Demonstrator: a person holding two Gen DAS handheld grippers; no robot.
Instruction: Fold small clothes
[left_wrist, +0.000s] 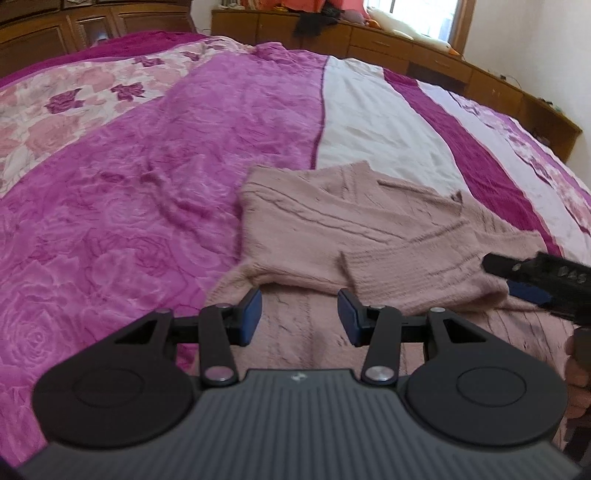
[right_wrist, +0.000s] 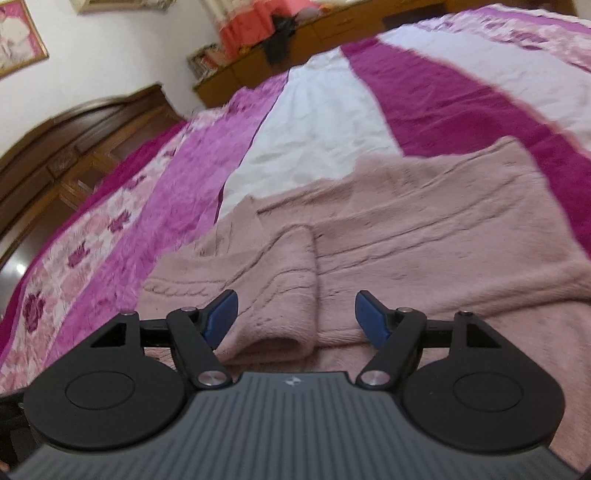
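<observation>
A dark wooden headboard (left_wrist: 92, 26) and low cabinet (left_wrist: 424, 48) border the magenta, pink and white floral bedspread (left_wrist: 147, 184), where a dusty-pink cable-knit sweater (left_wrist: 332, 221) lies partly folded. The left gripper (left_wrist: 300, 315) and the right gripper (right_wrist: 296, 317) hover over it, fingers spread wide, holding nothing.

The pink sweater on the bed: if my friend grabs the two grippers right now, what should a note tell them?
Left gripper: open, holding nothing, hovering over the near part of the pink sweater.
Right gripper: open, empty, over a folded-in sleeve.
The sweater lies flat on the bedspread, partly on its white stripe.
Done: both sleeves look folded across the body.
Left: probably fold the body in half, then smooth it. Nothing is gripped, so you must take a fresh hold of an edge.
</observation>
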